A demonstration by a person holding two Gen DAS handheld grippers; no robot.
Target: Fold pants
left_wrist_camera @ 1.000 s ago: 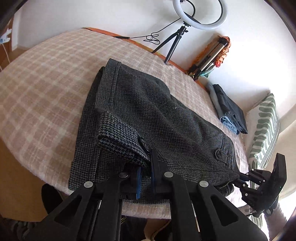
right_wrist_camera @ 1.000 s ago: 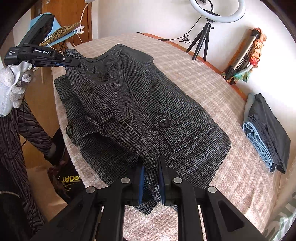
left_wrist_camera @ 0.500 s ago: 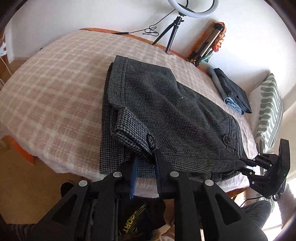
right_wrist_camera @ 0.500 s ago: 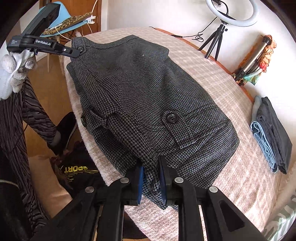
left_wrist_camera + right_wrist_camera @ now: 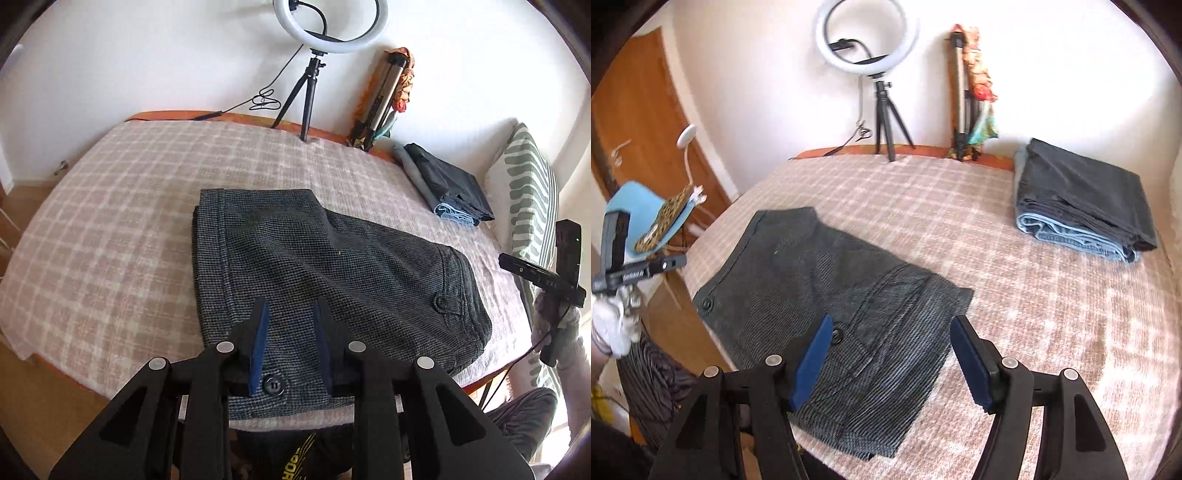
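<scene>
The dark grey houndstooth pants (image 5: 317, 273) lie folded flat on the checked tablecloth (image 5: 110, 229), near the table's front edge; they also show in the right wrist view (image 5: 827, 291). My left gripper (image 5: 290, 317) is open and empty, above the pants' near edge by a button (image 5: 273, 386). My right gripper (image 5: 890, 328) is wide open and empty, above the pants' near right corner. The right gripper shows at the right edge of the left wrist view (image 5: 546, 280), and the left gripper at the left edge of the right wrist view (image 5: 639, 269).
A stack of folded dark and blue pants (image 5: 1082, 199) lies at the table's far right. A ring light on a tripod (image 5: 314, 74) and a folded stand (image 5: 384, 99) stand at the back wall. A striped pillow (image 5: 532, 206) lies beyond the right edge.
Both grippers have opened and let go of the pants. The pants have dropped flat on the table. Both grippers have pulled back and up from the cloth.
</scene>
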